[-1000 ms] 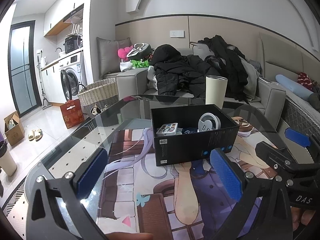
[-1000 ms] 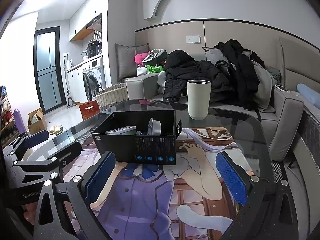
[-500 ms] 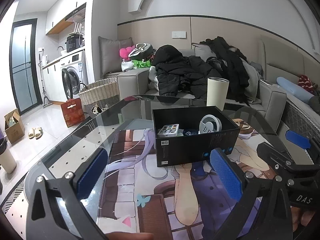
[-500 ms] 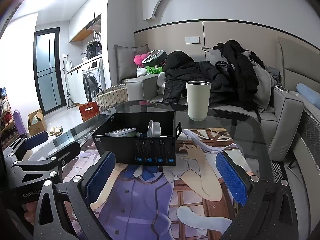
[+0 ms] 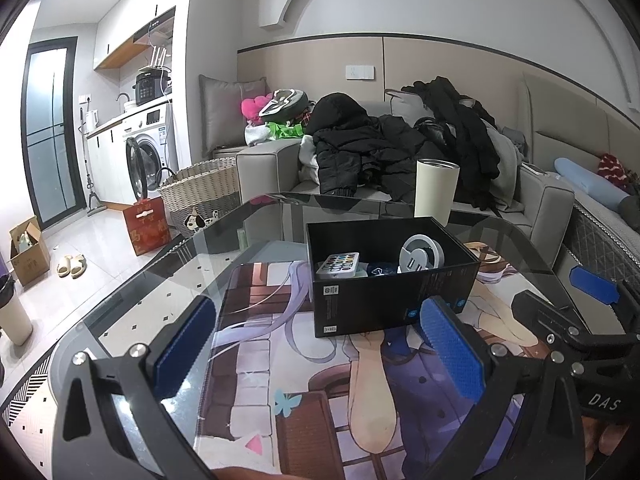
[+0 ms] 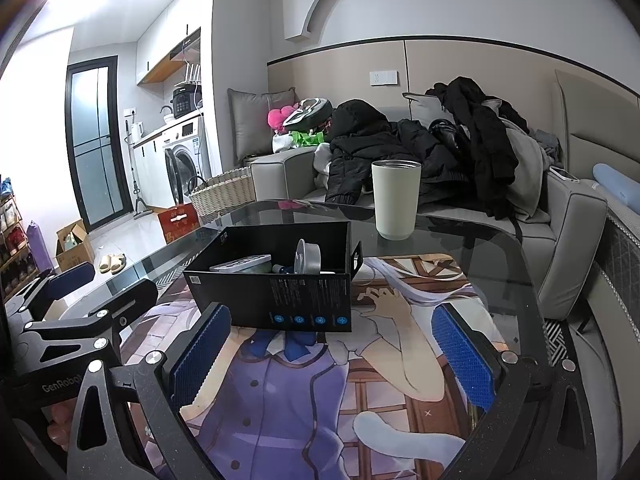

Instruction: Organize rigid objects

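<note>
A black open box (image 5: 390,292) (image 6: 276,296) stands on the printed mat on the glass table. Inside lie a white remote with coloured buttons (image 5: 339,265) (image 6: 240,263), a round grey-white disc standing on edge (image 5: 420,255) (image 6: 307,257) and a dark blue item (image 5: 380,269). My left gripper (image 5: 320,346) is open and empty, just short of the box. My right gripper (image 6: 330,354) is open and empty, also just short of the box. Each gripper shows in the other's view, the right one (image 5: 576,320) and the left one (image 6: 80,312).
A cream tumbler (image 5: 435,187) (image 6: 395,199) stands on the glass table (image 5: 160,280) beyond the box. A sofa piled with dark coats (image 5: 380,148) lies behind. A wicker basket (image 5: 200,192) and a red box (image 5: 146,224) sit on the floor at left.
Both grippers have drawn back and risen slightly, so the box looks a little farther off. Both stay open and empty. The box and its contents have not moved.
</note>
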The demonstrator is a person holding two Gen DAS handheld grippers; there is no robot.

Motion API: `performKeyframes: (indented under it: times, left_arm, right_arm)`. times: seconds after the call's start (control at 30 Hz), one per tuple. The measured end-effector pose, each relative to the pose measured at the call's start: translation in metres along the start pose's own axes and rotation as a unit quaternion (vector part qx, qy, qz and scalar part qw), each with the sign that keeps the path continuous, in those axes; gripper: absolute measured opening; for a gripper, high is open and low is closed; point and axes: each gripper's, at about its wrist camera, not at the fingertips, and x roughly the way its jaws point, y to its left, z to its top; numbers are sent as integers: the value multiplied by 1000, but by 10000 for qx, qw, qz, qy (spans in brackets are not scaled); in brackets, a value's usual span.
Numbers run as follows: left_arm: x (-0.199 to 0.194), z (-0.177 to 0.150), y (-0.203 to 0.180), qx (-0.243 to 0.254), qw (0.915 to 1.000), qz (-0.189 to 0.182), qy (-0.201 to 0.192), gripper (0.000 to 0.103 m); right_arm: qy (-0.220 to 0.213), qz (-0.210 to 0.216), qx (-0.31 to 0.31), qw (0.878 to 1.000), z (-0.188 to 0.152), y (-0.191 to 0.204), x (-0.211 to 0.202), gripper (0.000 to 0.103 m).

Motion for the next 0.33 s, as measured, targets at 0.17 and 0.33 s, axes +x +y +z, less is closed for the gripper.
performKeyframes:
  times: [0.17,0.33]
  left_arm:
    - [-1,1,-1,39,10000,57,-25,103]
    - [-1,2,-2,69,10000,67,-11,103]
  right_arm:
    - [8,-10,2,10000,1,1,-1,102]
    - [12,-10,12,10000,1,0,-1,102]
